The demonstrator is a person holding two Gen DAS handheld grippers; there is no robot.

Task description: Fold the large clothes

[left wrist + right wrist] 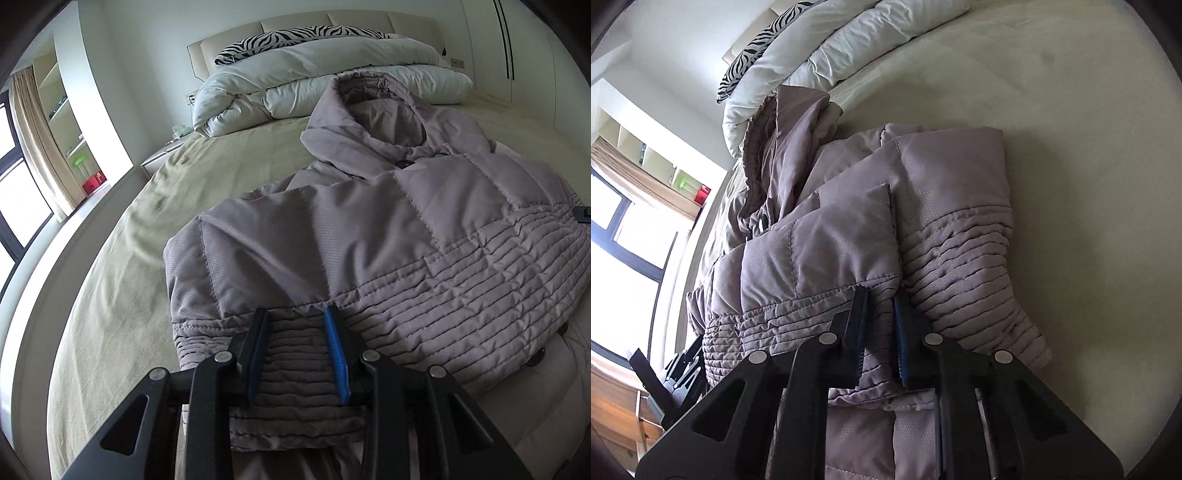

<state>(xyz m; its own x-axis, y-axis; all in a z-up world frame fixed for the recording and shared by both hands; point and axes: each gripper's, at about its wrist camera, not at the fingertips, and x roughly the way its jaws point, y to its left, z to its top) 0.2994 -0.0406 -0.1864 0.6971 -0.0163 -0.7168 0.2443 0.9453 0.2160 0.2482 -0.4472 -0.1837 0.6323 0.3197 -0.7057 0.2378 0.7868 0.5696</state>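
Observation:
A mauve quilted hooded jacket (388, 229) lies on the bed, hood toward the headboard, with its lower part folded up over the body. My left gripper (295, 314) holds the ribbed folded edge between its blue-padded fingers. In the right wrist view the jacket (886, 229) hangs in thick folds, and my right gripper (881, 293) is shut on the doubled ribbed edge. The other gripper (679, 373) shows at the lower left, under the jacket's far side.
The bed sheet (122, 280) is beige, with bare sheet (1071, 147) to the jacket's right. A white duvet (314, 81) and zebra pillow (295, 37) lie at the headboard. A window and shelves stand at the left.

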